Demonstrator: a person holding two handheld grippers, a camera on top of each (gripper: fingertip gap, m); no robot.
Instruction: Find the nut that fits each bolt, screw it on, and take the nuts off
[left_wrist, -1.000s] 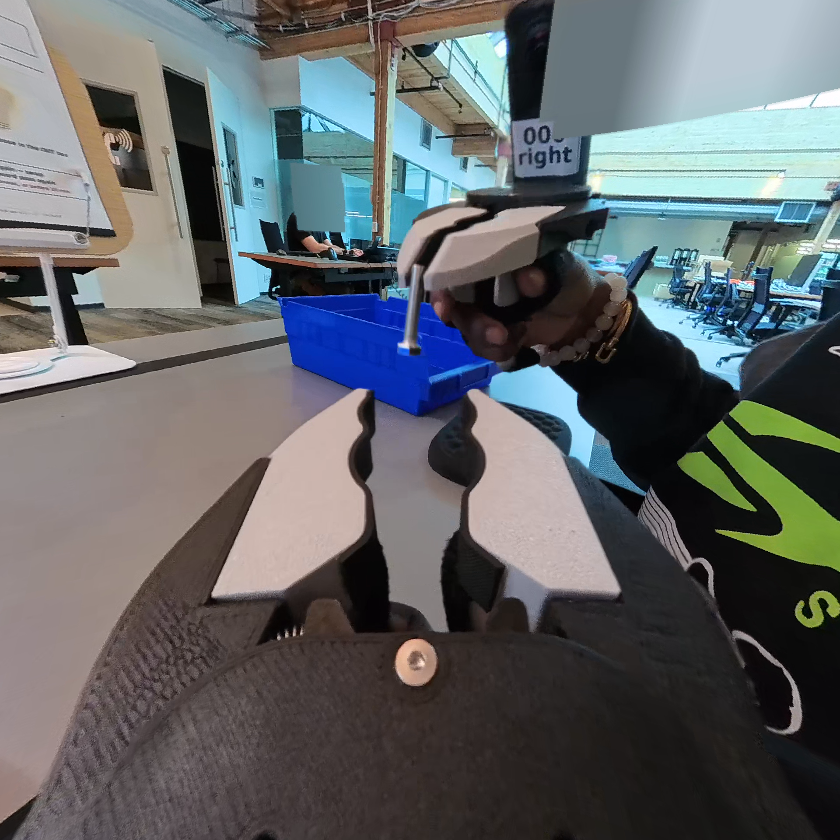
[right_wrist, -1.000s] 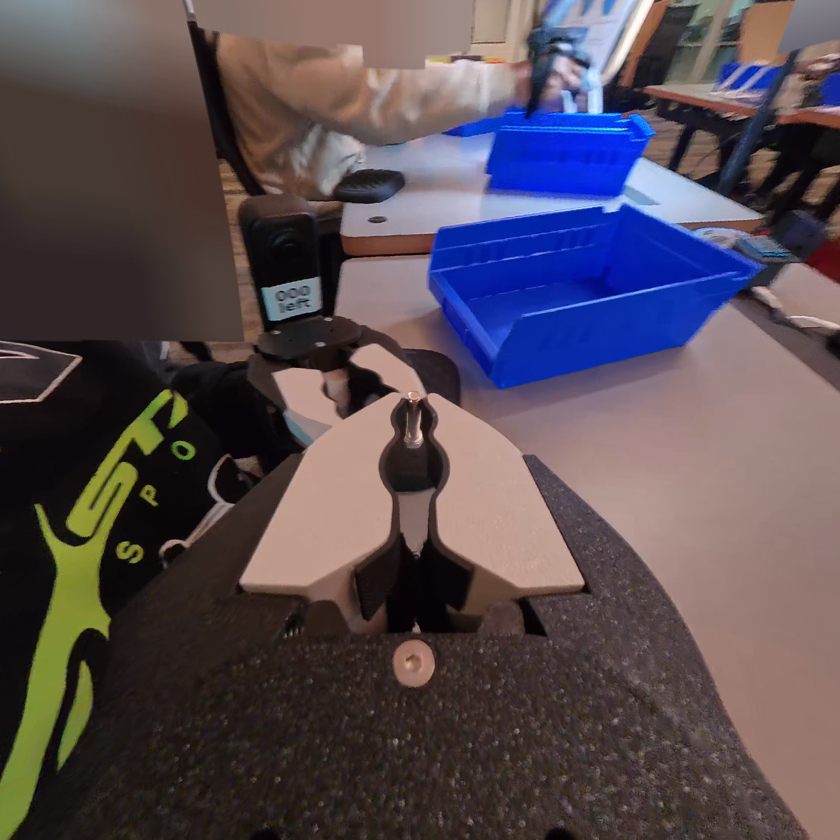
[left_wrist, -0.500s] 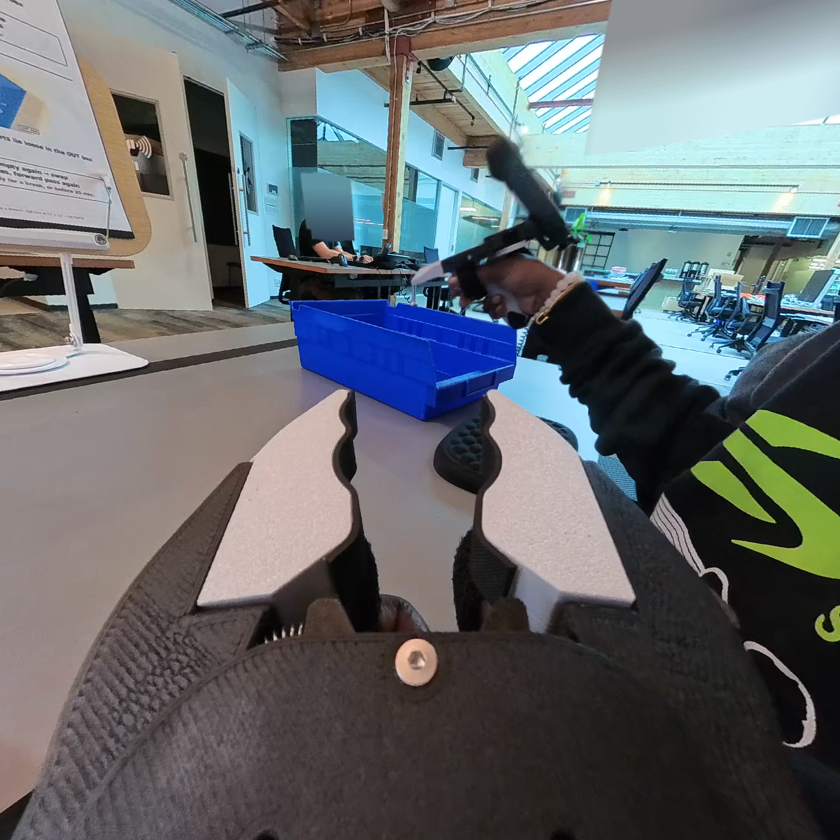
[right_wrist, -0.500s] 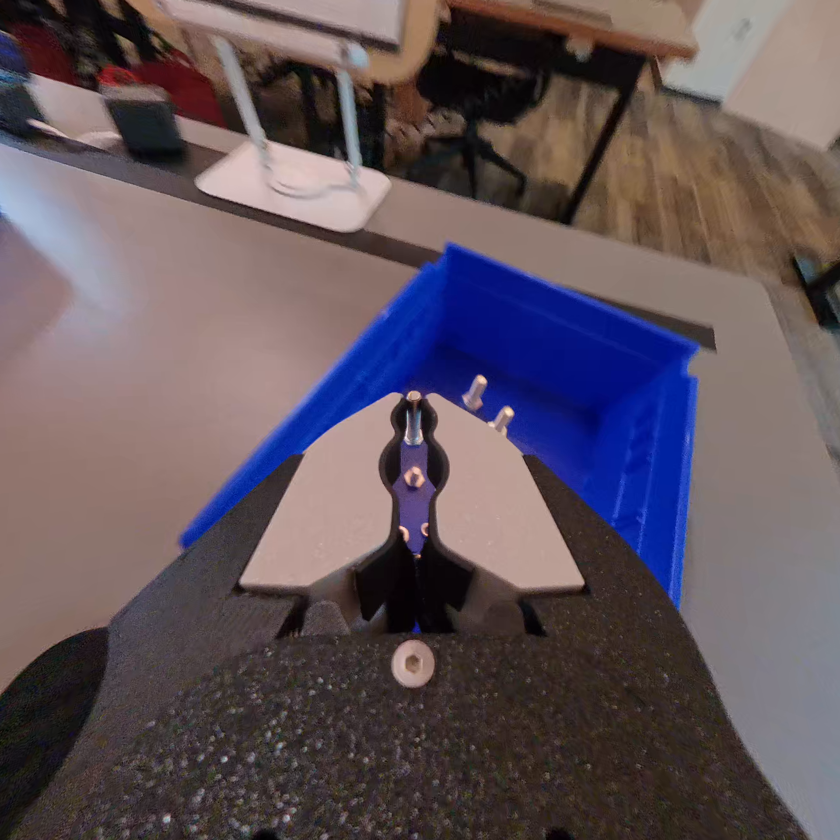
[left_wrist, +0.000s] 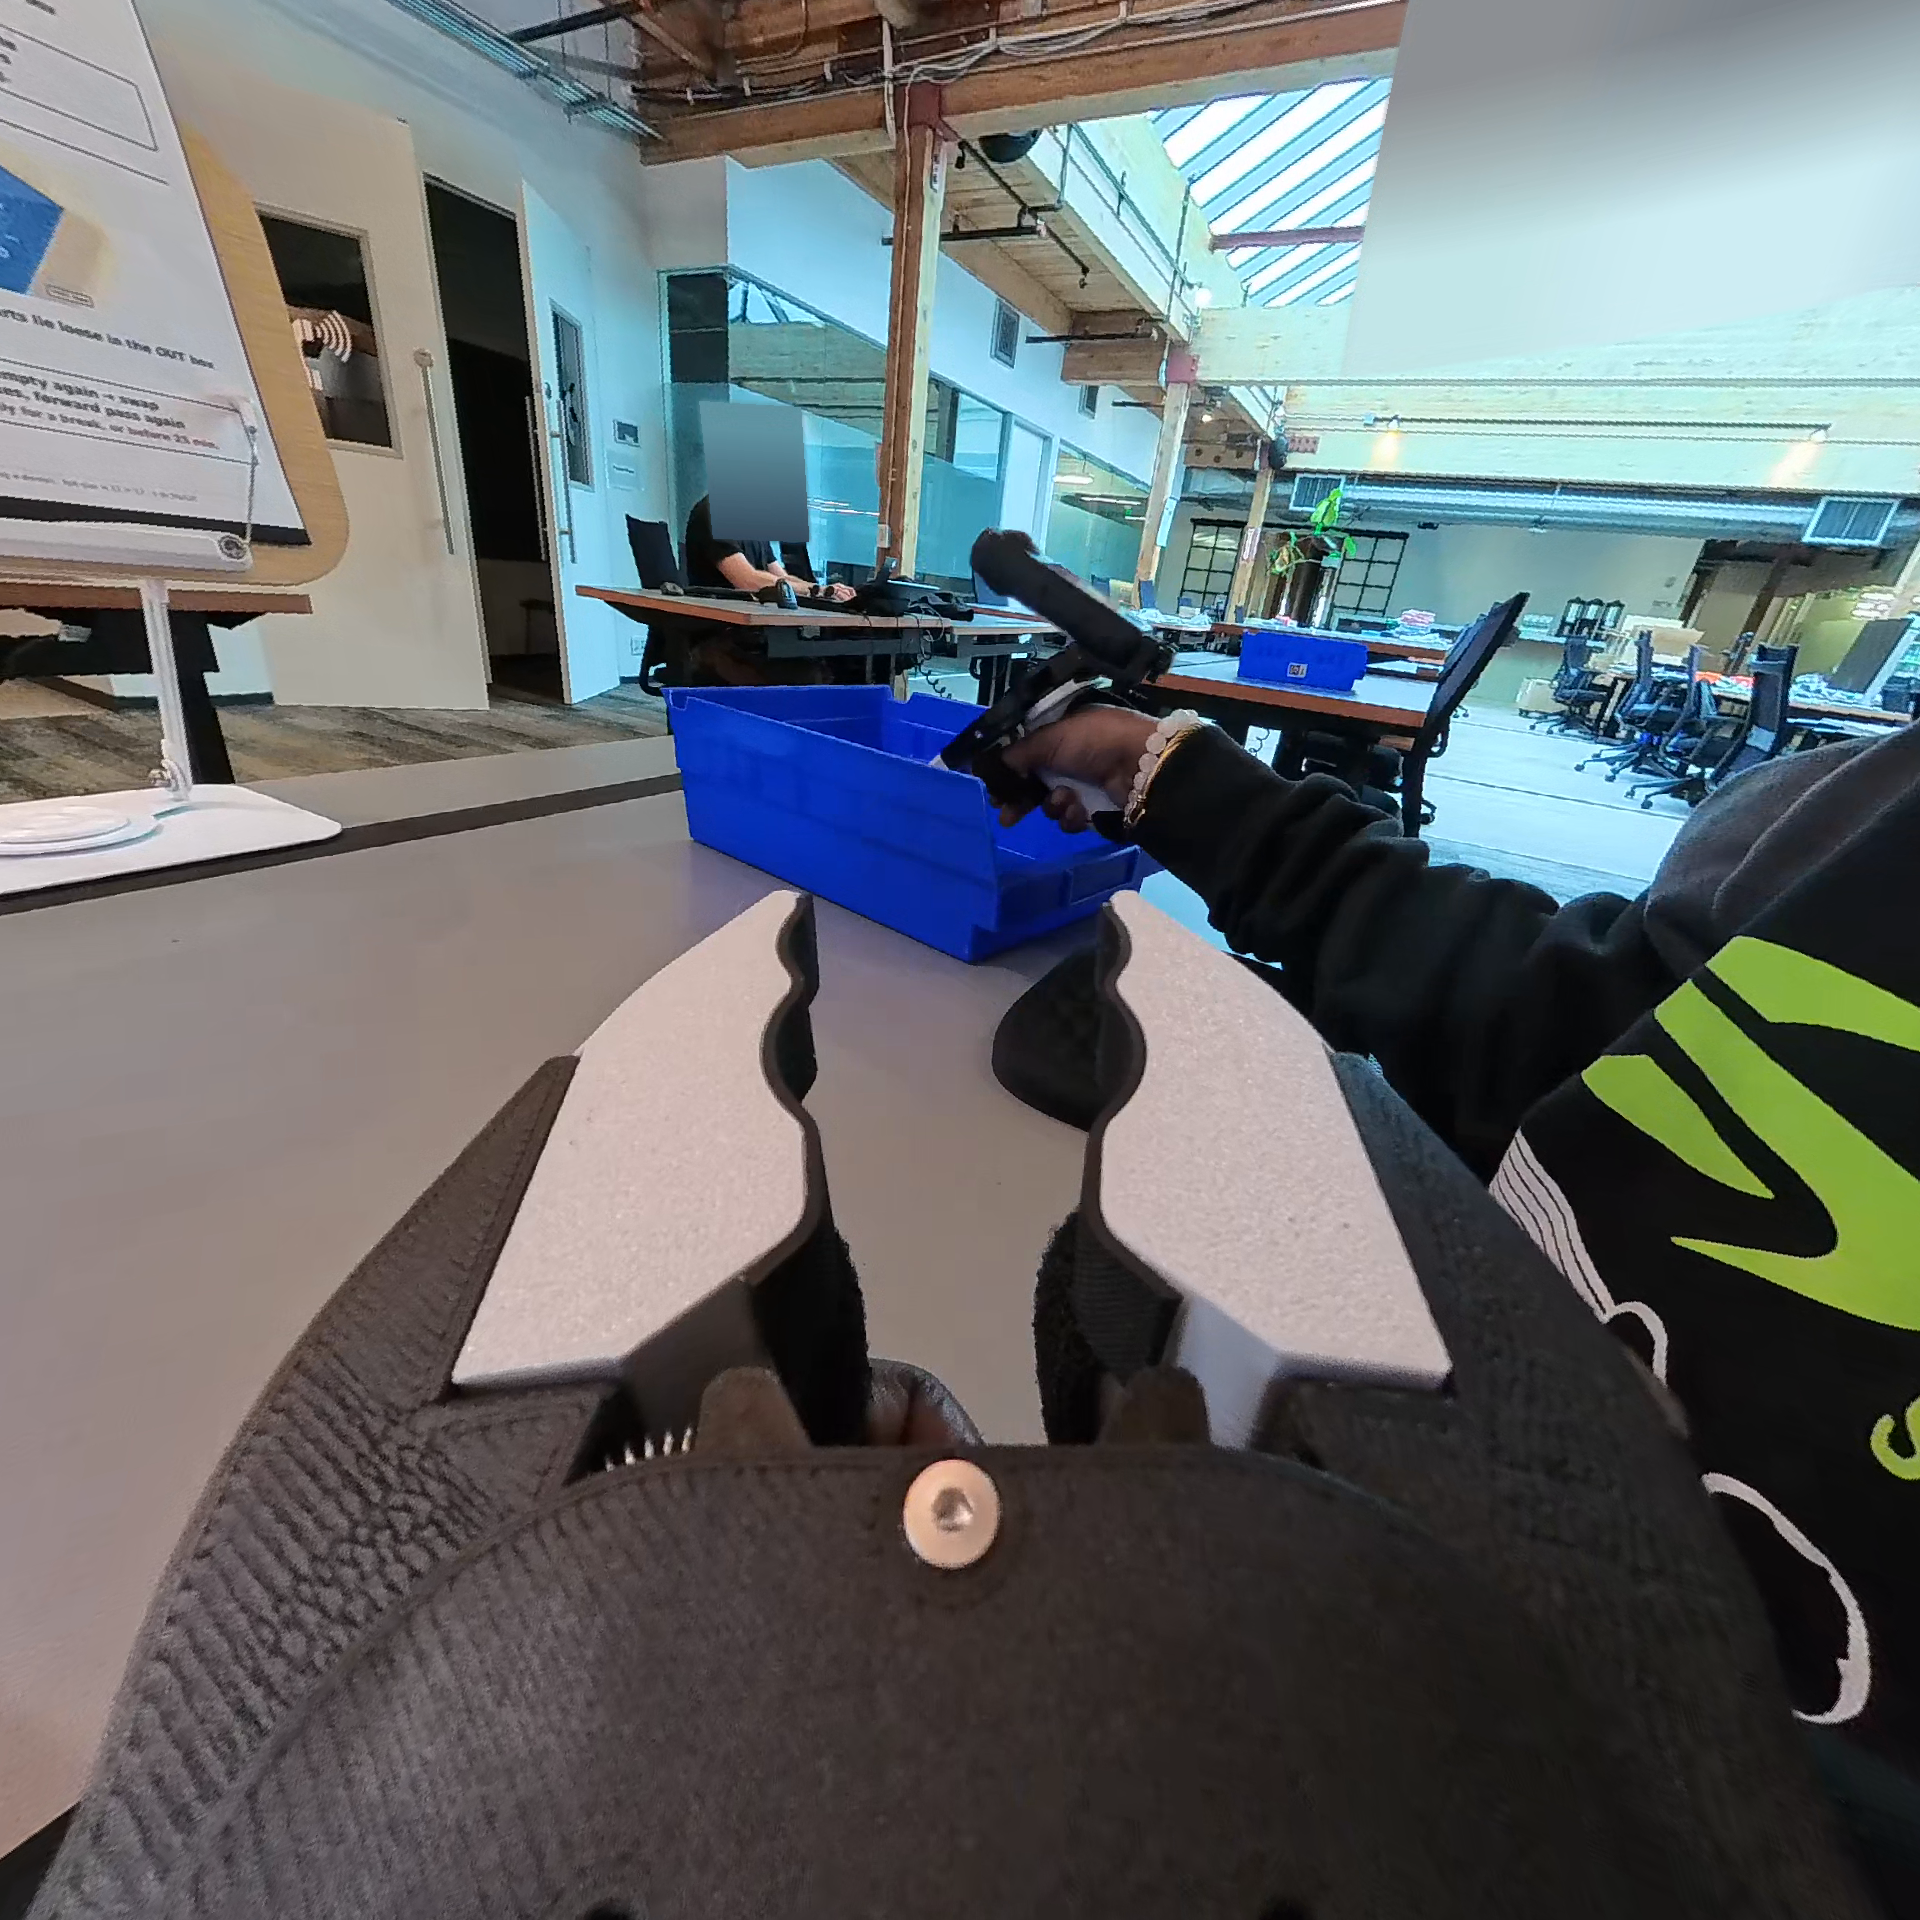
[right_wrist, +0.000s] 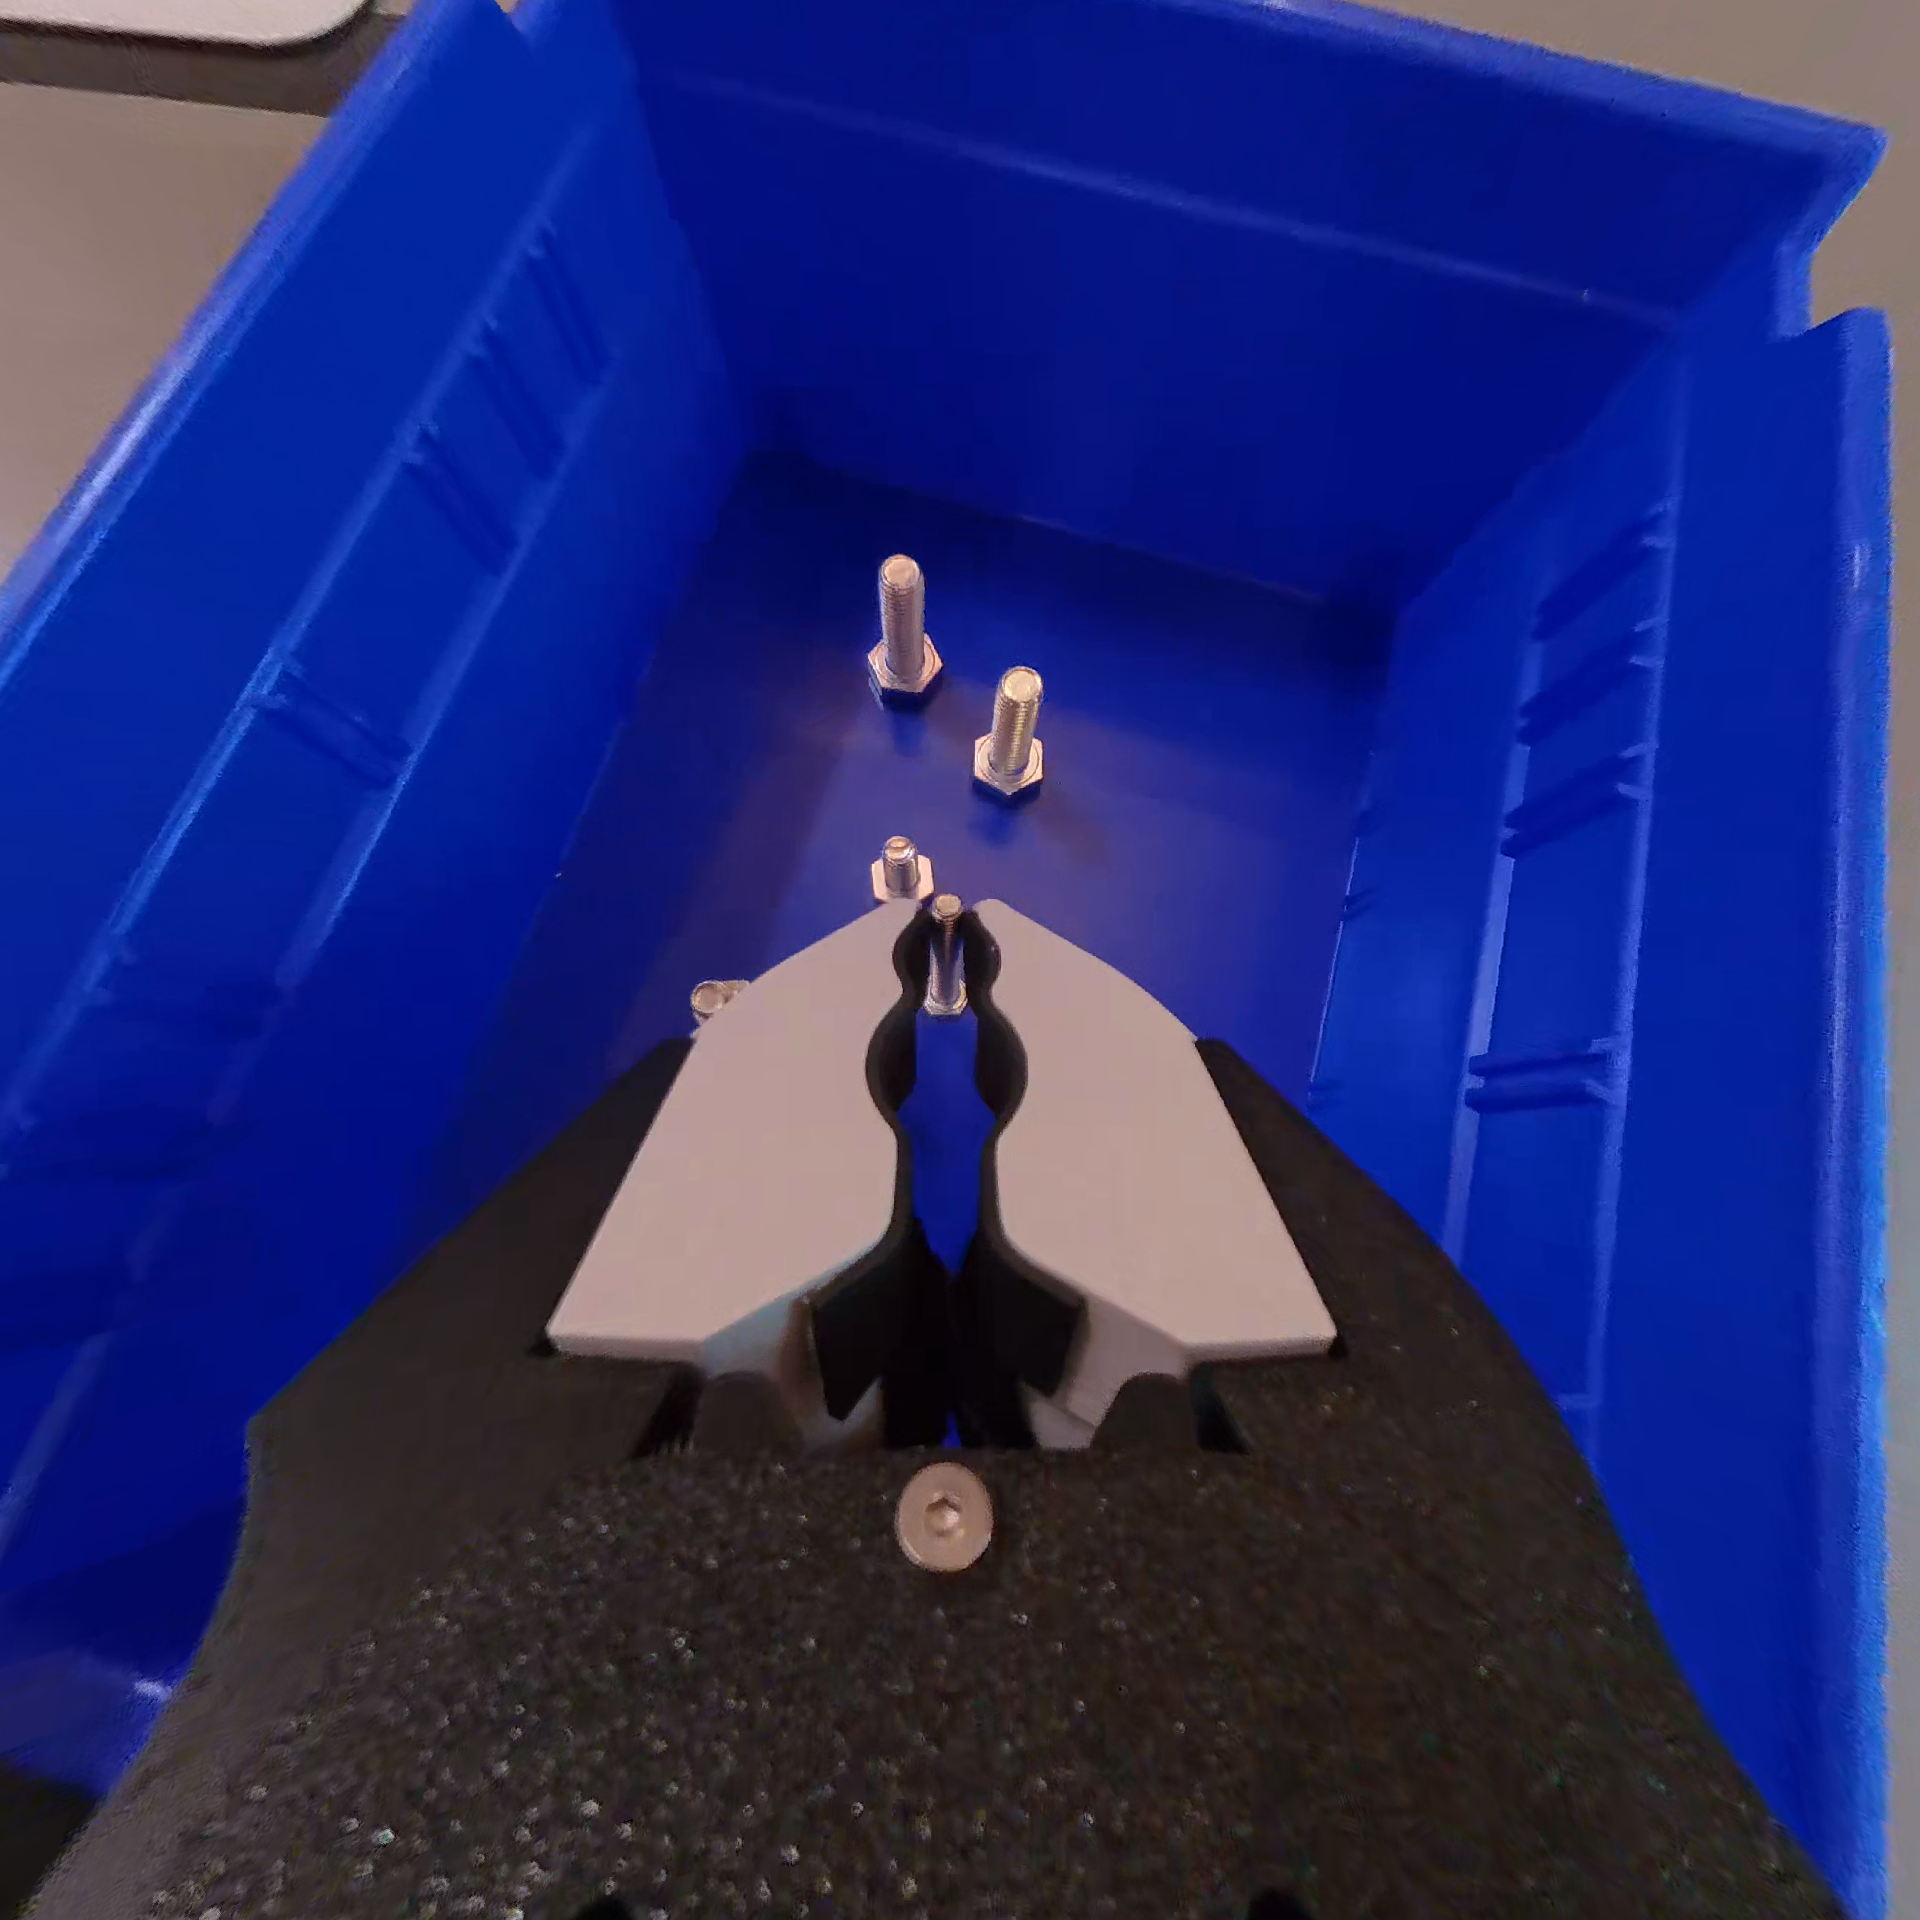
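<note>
Bolt (right_wrist: 943, 961) is sitting pinched in the nearly closed right gripper (right_wrist: 945, 920), inside the blue bin (right_wrist: 312, 582). Four bolts (right_wrist: 1008, 727) are standing bare on the bin floor; no nuts are showing. Left gripper (left_wrist: 961, 925) is hanging wide open, empty, over the table (left_wrist: 260, 1039). Task appears late-stage.

A large open office under a timber-beamed ceiling (left_wrist: 1039, 62), with a slanted skylight (left_wrist: 1278, 187) letting in daylight. White walls (left_wrist: 790, 229) and glass partitions (left_wrist: 966, 488) line the left side, beside an open dark doorway (left_wrist: 468, 520). A tall wooden post (left_wrist: 907, 364) rises behind the smooth grey bench (left_wrist: 312, 1039). Farther off stand wood-topped desks (left_wrist: 1320, 691) and black office chairs (left_wrist: 1662, 707) on a pale floor (left_wrist: 1538, 821); wood-look flooring (left_wrist: 364, 738) lies to the left.
</note>
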